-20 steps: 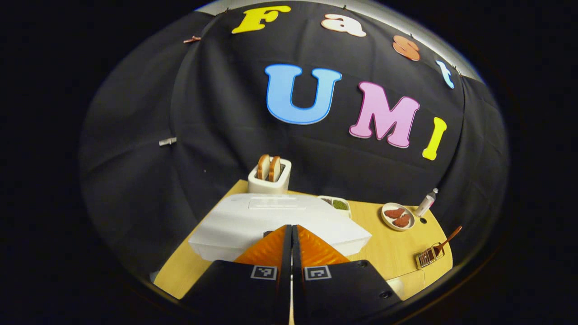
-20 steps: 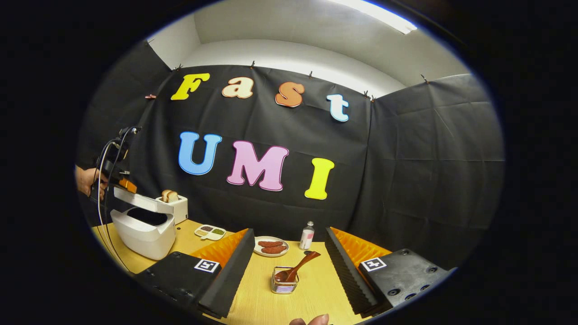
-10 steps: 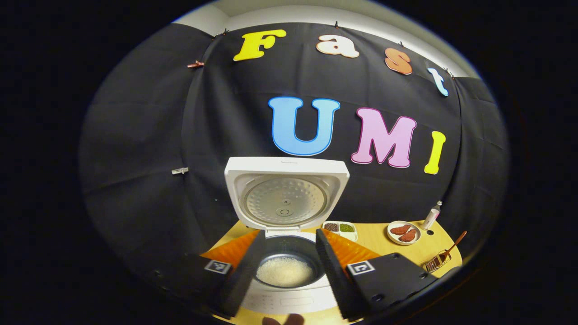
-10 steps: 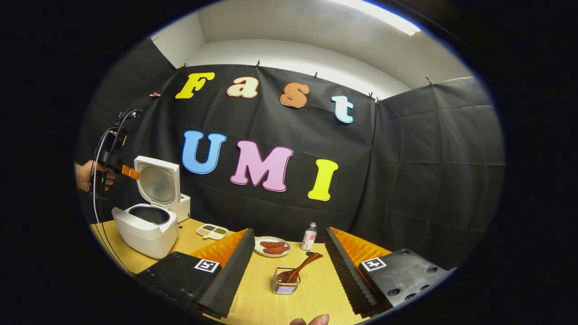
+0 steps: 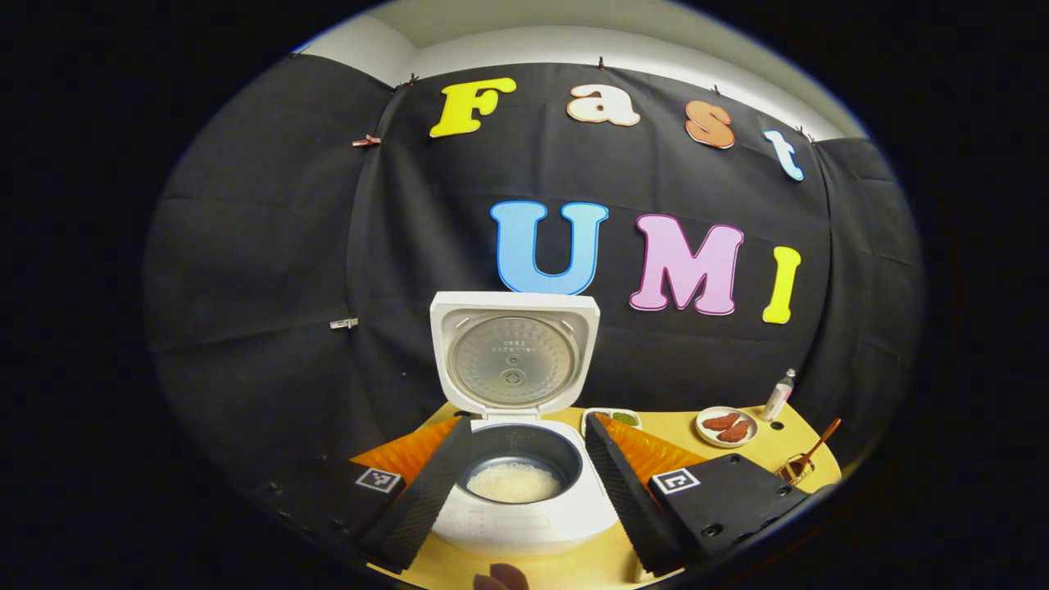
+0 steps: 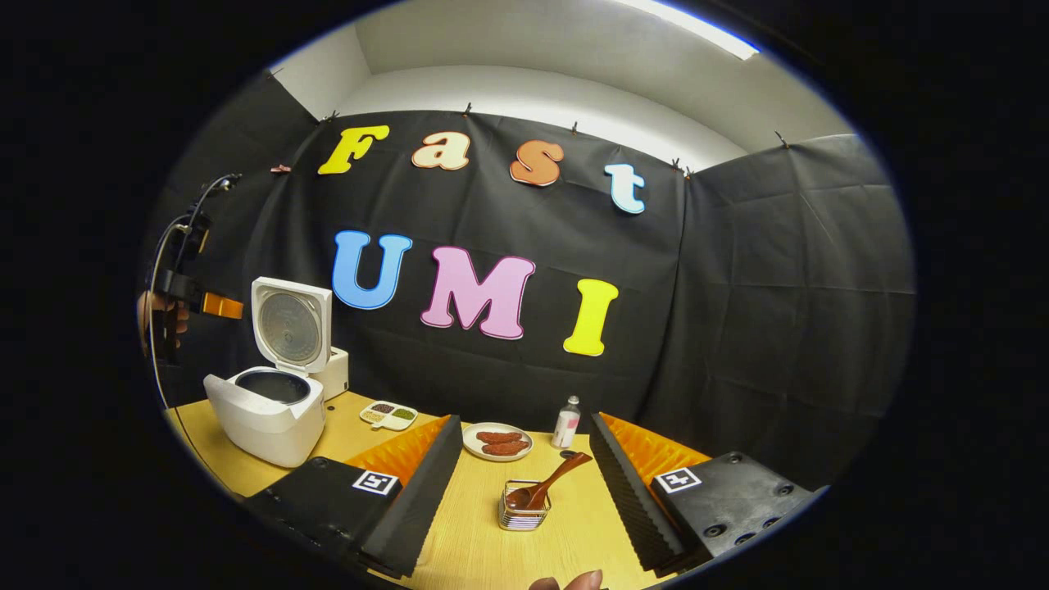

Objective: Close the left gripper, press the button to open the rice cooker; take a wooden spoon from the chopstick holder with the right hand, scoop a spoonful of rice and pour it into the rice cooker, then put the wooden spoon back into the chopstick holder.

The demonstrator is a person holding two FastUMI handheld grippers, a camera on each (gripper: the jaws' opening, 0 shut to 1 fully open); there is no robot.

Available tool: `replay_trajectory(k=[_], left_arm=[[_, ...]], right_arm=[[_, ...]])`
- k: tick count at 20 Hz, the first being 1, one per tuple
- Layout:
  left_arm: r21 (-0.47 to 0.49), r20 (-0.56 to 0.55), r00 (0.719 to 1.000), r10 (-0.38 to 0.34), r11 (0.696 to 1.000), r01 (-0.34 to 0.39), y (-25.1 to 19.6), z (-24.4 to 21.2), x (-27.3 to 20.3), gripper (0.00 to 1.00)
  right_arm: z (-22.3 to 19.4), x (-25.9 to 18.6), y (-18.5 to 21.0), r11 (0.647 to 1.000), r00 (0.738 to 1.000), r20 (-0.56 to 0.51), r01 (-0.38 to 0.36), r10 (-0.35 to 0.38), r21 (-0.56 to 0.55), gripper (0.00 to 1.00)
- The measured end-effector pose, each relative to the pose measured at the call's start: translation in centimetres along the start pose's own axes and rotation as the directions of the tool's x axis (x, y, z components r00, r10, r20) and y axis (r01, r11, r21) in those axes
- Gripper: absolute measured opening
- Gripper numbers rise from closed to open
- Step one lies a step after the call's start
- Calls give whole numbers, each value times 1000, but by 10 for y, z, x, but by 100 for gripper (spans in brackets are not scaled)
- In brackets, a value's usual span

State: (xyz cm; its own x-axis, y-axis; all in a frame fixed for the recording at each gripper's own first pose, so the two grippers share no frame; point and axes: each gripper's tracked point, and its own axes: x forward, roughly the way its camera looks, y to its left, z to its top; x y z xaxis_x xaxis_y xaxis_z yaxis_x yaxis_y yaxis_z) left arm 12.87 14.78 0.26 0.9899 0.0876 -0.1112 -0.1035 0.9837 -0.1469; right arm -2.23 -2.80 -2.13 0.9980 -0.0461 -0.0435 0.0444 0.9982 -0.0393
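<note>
Rice cooker (image 5: 512, 492) lid raised, framed between wide-spread left gripper (image 5: 524, 483) fingers, wooden spoon (image 6: 545, 487) seen in chopstick holder (image 6: 523, 515) between wide-open right gripper (image 6: 524, 500) fingers, untouched

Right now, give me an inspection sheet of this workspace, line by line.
Surface: wooden table, bare in front.
Job's things: rice cooker open, lid upright, rice inside; wooden spoon leaning in the chopstick holder.
Clutter: toaster, divided dish, plate of meat, small bottle.
Grippers: left tool open, empty; right tool open, empty.
Cables: one hanging from the left tool.
Surroundings: black cloth wall.
</note>
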Motion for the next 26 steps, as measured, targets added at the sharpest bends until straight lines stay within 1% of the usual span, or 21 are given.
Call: replay_trajectory(k=[2,5,8,12,15,19,22,24,26], left_arm=[[-6,0,1000,-13,1000,13,-15,-6,-19,95],[19,2,1000,-29,999,29,-35,-13,-45,95],[12,-7,998,-61,998,61,-57,-22,-70,95],[49,-26,996,-83,995,84,-74,-37,-97,95],[46,-71,991,-116,992,120,-91,-52,-110,95],[37,-102,987,-123,991,127,-98,-61,-119,95],[56,-112,988,-110,992,117,-97,-63,-125,95],[72,-116,988,-98,992,107,-95,-64,-129,95],[78,-126,988,-84,992,95,-93,-66,-131,95]], right_arm=[[-13,7,-6,999,999,-38,-3,4,35,97],[-40,25,-24,996,994,-110,20,-10,87,98],[-65,45,-40,989,987,-163,38,-14,142,98],[-98,76,-49,983,976,-218,28,13,184,98],[-130,101,-50,976,960,-277,30,32,217,98],[-178,135,-46,973,932,-358,21,65,231,98],[-212,159,-43,965,901,-425,28,87,259,98],[-224,172,-40,961,893,-439,25,102,274,97],[-237,183,-42,963,885,-455,32,98,269,96]])
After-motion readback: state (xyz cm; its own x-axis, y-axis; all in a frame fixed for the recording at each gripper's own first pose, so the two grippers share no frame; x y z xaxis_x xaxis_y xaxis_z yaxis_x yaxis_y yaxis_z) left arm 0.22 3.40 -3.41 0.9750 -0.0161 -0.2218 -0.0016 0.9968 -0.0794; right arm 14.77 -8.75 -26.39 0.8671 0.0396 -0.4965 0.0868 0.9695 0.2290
